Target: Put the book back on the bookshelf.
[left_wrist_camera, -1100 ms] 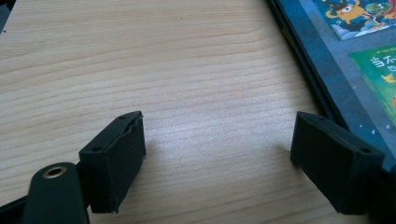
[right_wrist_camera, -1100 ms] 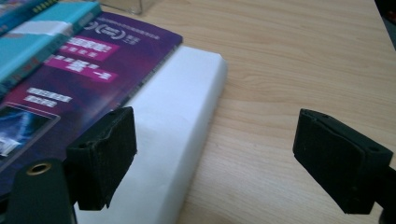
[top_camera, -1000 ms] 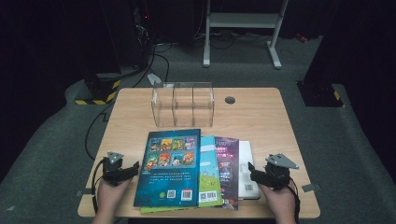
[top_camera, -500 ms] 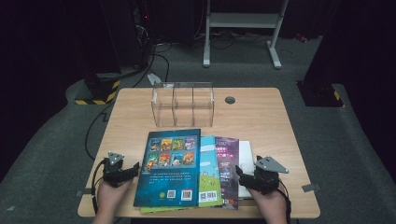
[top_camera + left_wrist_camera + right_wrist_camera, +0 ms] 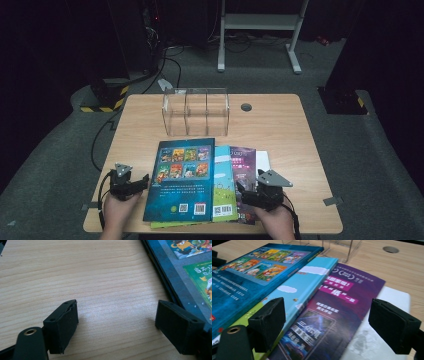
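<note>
The left gripper [image 5: 131,184] rests low on the bare table [image 5: 280,135] at the stack's 9 o'clock, its jaws apart with only wood grain between them; its right jaw sits just beside the dark-blue book's [image 5: 175,277] edge. The right gripper [image 5: 252,192] hangs over the stack's 4 o'clock corner, jaws wide apart and clamped on nothing, the purple booklet [image 5: 332,315] and a white sheet [image 5: 384,322] lying beneath the gap.

The table is pale wood with a round cable hole [image 5: 246,107] toward 1 o'clock from the stack. Grey carpet surrounds it, and the room beyond is dark, with a white metal stand [image 5: 260,30] at 12 o'clock and a yellow-and-black striped base [image 5: 107,97] at 10 o'clock.

Four flat things overlap, fanned rightward: the dark-blue book [image 5: 182,180] on top, a light-blue book [image 5: 225,185], the purple booklet [image 5: 245,167], then the white sheet [image 5: 263,160]. At their 12 o'clock stands one clear rack [image 5: 196,111] with three compartments, just beside the top book's far edge. Cables trail from both grippers off the near edge.
</note>
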Available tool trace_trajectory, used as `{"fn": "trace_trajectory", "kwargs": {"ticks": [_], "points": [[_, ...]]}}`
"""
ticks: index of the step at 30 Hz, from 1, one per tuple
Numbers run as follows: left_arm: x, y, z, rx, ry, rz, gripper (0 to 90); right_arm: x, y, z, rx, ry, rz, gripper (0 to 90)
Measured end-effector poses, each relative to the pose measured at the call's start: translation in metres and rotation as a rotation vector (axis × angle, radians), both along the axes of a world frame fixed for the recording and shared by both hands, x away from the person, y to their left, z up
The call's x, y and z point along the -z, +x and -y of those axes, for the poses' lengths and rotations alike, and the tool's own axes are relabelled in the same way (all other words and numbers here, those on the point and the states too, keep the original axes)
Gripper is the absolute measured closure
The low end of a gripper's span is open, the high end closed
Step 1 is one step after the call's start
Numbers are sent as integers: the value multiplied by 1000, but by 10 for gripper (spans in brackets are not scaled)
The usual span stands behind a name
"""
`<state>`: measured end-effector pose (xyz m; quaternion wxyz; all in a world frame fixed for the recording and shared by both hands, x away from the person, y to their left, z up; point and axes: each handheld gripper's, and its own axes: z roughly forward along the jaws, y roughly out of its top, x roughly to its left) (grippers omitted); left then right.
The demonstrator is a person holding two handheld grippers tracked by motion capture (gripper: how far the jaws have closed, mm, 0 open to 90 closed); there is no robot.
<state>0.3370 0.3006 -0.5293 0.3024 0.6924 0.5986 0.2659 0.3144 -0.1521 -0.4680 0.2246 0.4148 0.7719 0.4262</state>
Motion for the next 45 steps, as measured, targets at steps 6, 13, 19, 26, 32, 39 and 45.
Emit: {"fn": "trace_trajectory", "kwargs": {"ticks": [6,13,19,26,32,39,45], "points": [[0,0,0,7,3,3,192,1,4,-16,-47,-20,-17,144],[0,-1,2,40,2,12,239,-4,11,-32,-98,-28,-20,166],[-1,-2,3,70,-1,-9,219,7,10,-31,-112,-40,-30,191],[-4,-2,1,88,-38,-37,180,8,6,-34,-116,-29,-45,195],[-10,-5,-3,116,-122,7,187,9,3,-37,-120,-34,-51,195],[-17,-12,20,215,-201,12,166,4,-2,-38,-131,-34,-18,160],[-12,-9,31,255,-205,-15,162,2,0,-35,-122,-15,-12,166]]}}
